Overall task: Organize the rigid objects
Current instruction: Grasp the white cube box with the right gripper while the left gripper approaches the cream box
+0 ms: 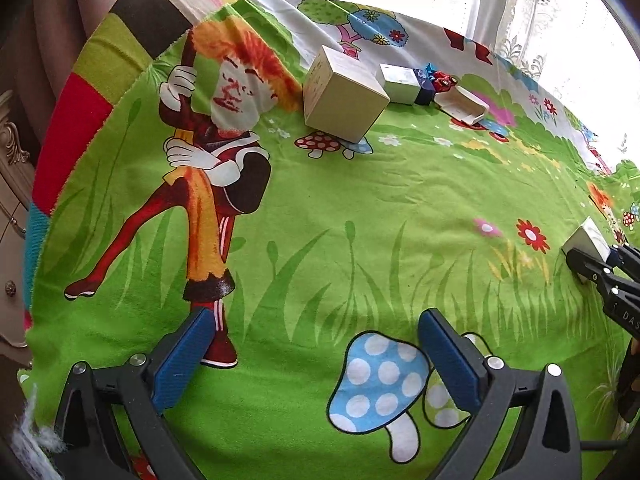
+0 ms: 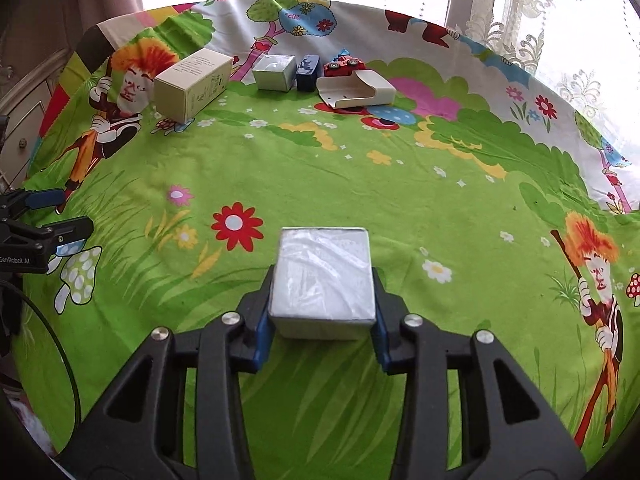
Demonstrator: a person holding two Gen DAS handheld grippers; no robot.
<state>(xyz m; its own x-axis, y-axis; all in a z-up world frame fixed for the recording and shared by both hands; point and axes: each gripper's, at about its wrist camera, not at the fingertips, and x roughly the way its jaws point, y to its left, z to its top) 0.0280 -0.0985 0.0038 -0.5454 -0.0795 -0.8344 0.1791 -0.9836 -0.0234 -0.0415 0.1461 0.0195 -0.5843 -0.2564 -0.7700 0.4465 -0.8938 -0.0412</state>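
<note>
My right gripper [image 2: 323,304] is shut on a small silver-white box [image 2: 324,272] wrapped in clear film, low over the green cartoon cloth; that box also shows in the left wrist view [image 1: 586,242]. My left gripper [image 1: 316,344] is open and empty above the cloth. At the far side stand a tall cream carton [image 2: 192,82], a second silver box [image 2: 274,72], a dark blue box [image 2: 307,72], a red toy car [image 2: 344,66] and a white curved case [image 2: 358,90].
The cloth [image 2: 360,184] covers a round-looking surface that drops away at its edges. A wooden dresser [image 1: 12,184] stands at the left. Lace curtains and a bright window [image 2: 520,8] lie behind the far edge.
</note>
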